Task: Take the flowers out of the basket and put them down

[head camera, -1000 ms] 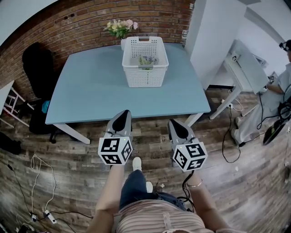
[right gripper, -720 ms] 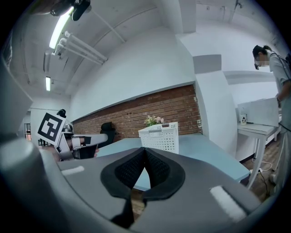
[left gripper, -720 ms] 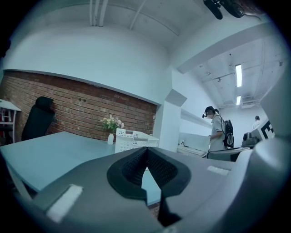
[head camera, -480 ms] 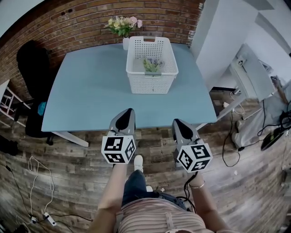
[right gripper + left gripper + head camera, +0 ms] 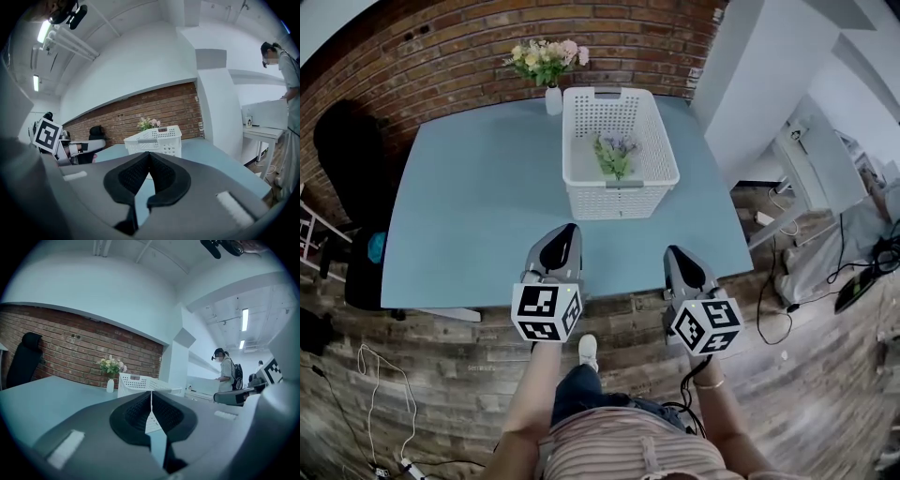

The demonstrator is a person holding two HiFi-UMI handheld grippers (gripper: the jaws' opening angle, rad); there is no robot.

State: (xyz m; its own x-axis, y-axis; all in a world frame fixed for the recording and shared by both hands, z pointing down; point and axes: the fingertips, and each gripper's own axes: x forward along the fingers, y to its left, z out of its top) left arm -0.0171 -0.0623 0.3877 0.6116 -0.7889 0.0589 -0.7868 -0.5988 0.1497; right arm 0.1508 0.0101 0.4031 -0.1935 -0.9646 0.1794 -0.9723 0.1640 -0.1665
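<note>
A small bunch of flowers [image 5: 614, 155] with green stems and pale purple heads lies inside the white plastic basket [image 5: 615, 201] on the blue table [image 5: 478, 206]. My left gripper [image 5: 567, 231] hangs over the table's near edge, well short of the basket. Its jaws still meet at the tips and are just starting to open, with nothing between them. My right gripper [image 5: 676, 251] is beside it at the same edge, shut and empty. In the left gripper view the left gripper [image 5: 151, 395] points at the basket [image 5: 140, 383]. The right gripper [image 5: 149, 153] also faces the basket [image 5: 157, 140].
A white vase of pink and yellow flowers [image 5: 546, 62] stands on the table behind the basket, against the brick wall. A black chair [image 5: 347, 141] is at the left. A white desk [image 5: 825, 159] and floor cables lie to the right, and a person [image 5: 226, 371] stands there.
I have stepped toward the table. Both grippers moved forward from over the floor to the table's near edge, and the basket now lies closer. Neither gripper holds anything.
</note>
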